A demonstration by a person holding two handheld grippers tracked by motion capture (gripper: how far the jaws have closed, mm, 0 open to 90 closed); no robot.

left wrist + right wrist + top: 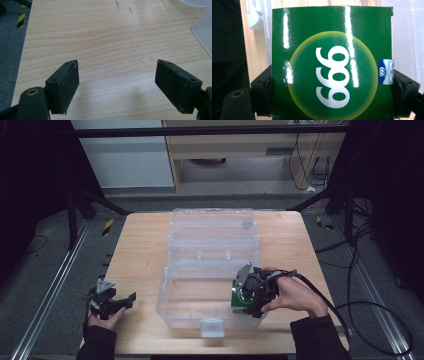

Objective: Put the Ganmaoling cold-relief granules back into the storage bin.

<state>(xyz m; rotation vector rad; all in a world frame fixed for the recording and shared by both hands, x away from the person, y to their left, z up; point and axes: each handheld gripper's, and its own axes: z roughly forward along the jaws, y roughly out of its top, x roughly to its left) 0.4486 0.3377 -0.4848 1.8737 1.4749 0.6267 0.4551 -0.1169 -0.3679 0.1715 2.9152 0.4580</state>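
A glossy green box printed with "999" in a yellow-green circle sits between my right gripper's jaws, which press on its two sides. In the high view this green box is inside the right end of a clear plastic bin, with my right gripper shut on it. The bin's clear lid lies open toward the far side. My left gripper rests near the table's front left, open, with bare wood between its jaws.
The wooden table has bare surface left of the bin. A corner of the bin shows at the right of the left gripper view. Black cables trail off the table's right side. Metal frame legs stand around it.
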